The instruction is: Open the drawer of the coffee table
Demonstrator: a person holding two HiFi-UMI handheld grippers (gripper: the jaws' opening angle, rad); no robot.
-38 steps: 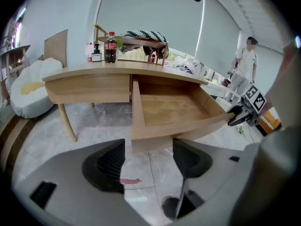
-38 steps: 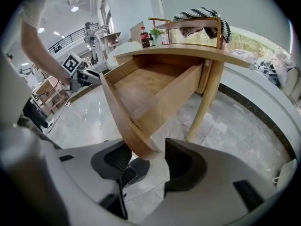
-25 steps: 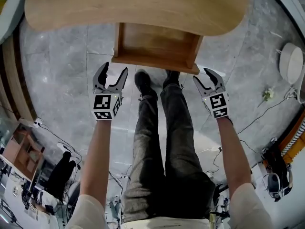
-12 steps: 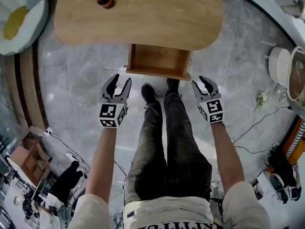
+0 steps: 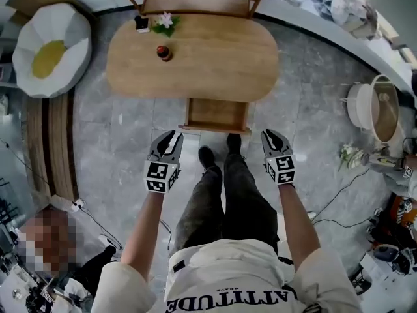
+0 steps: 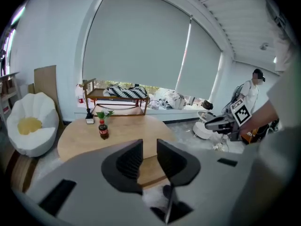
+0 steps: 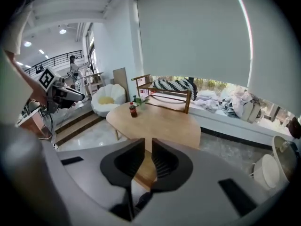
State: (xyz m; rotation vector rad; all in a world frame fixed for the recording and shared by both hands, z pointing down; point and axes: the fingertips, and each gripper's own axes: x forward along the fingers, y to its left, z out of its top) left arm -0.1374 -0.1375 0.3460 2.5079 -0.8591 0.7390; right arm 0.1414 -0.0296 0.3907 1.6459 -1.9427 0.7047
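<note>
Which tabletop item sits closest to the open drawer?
The red-capped bottle; the potted plant and small black object stand farther back, at the far edge.

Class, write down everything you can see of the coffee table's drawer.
The drawer is a shallow, open-topped box of light brown wood, matching the oval tabletop above it. It stands pulled out, level, from under the table's near edge and looks empty inside. Its back part is hidden beneath the tabletop. Nothing besides the table touches it.
</note>
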